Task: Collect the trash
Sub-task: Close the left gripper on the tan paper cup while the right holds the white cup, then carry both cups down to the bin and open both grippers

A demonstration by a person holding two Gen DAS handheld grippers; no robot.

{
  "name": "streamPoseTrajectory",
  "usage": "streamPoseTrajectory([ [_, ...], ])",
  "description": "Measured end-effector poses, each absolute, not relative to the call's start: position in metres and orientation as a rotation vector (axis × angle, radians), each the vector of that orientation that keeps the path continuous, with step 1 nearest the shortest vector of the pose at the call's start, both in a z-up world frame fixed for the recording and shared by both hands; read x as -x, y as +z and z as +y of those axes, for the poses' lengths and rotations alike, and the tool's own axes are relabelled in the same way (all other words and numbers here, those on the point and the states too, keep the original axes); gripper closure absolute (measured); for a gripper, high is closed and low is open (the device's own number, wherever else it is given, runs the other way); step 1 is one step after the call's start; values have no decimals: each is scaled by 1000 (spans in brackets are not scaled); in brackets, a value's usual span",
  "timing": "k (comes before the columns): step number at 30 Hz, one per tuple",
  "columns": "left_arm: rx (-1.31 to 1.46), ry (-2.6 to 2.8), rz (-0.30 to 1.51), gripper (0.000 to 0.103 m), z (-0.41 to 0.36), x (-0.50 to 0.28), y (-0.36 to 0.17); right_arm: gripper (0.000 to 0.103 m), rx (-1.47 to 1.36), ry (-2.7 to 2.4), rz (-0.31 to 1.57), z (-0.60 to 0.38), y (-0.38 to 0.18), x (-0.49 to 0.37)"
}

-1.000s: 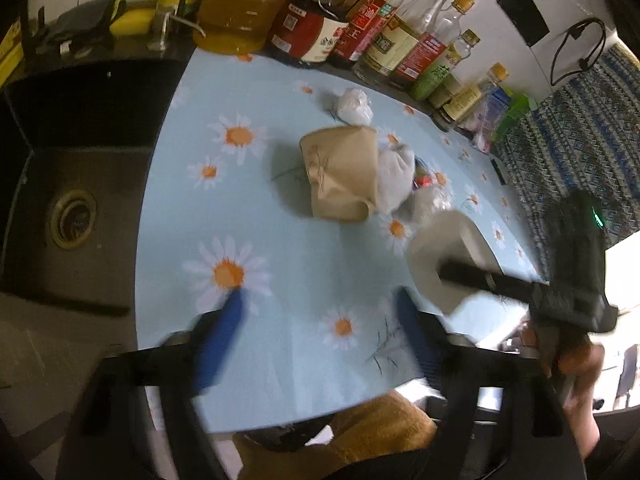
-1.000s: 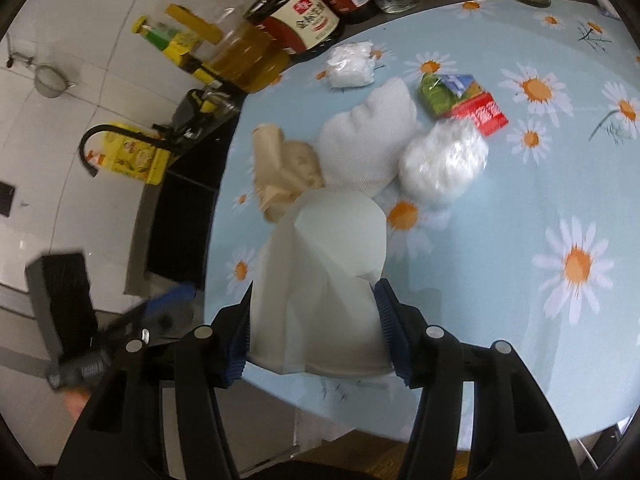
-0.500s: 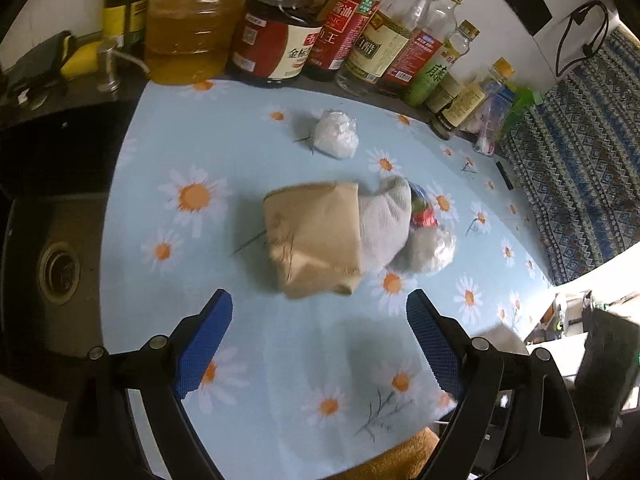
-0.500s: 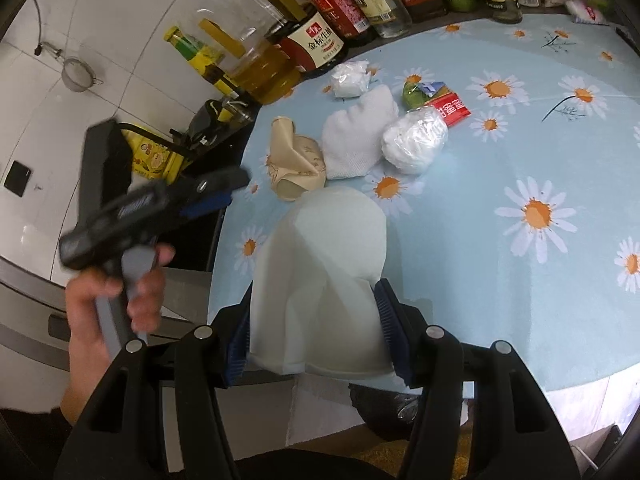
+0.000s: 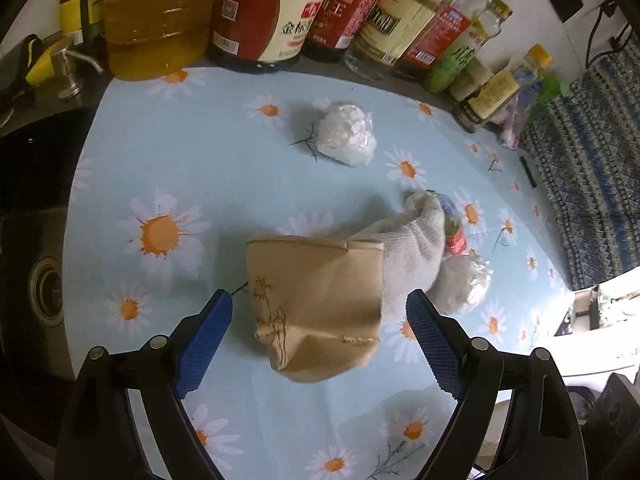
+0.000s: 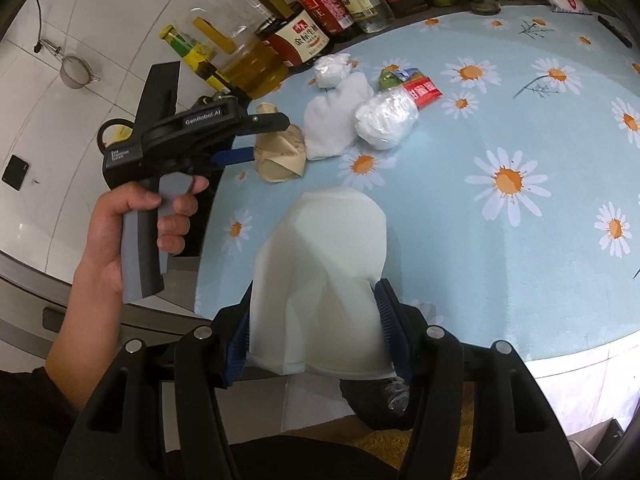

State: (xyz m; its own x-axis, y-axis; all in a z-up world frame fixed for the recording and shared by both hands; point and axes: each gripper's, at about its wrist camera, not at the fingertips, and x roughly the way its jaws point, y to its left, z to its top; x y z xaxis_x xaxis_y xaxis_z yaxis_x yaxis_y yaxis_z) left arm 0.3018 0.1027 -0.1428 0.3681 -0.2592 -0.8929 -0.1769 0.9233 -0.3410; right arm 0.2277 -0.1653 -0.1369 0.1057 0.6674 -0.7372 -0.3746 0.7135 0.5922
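Trash sits mid-table (image 5: pixel 168 152): a crumpled brown paper bag (image 5: pixel 316 304) between the spread left hand-held gripper (image 5: pixel 316 320). The right hand-held gripper (image 6: pixel 316 320) pinches a white paper bag (image 6: pixel 324 276).

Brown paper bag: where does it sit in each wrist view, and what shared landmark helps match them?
Left wrist: the brown paper bag lies lower centre, between the open jaws of the left gripper, against a white cloth.
Right wrist: upper left of centre, at the left gripper's tips.
Shared landmark: the dark soy sauce bottle at the table's back edge.
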Motion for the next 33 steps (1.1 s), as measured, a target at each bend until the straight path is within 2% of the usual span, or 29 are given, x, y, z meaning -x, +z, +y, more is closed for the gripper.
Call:
streamPoseTrajectory([
  [1, 406, -50, 1202, 21, 102, -303, -144, 46, -287, 786, 1246, -166, -137, -228],
  [3, 402, -47, 1203, 40, 103, -304, -147, 46, -285, 783, 1244, -166, -135, -228],
  [4, 400, -48, 1197, 42, 104, -304, -148, 46, -283, 789, 1241, -165, -133, -228],
  [16, 433, -74, 1121, 43, 108, -275, -133, 46, -247, 795, 1233, -152, -125, -227],
  [33, 457, -147, 1057, 43, 108, -168, -115, 45, -276, 769, 1240, -147, -112, -195],
])
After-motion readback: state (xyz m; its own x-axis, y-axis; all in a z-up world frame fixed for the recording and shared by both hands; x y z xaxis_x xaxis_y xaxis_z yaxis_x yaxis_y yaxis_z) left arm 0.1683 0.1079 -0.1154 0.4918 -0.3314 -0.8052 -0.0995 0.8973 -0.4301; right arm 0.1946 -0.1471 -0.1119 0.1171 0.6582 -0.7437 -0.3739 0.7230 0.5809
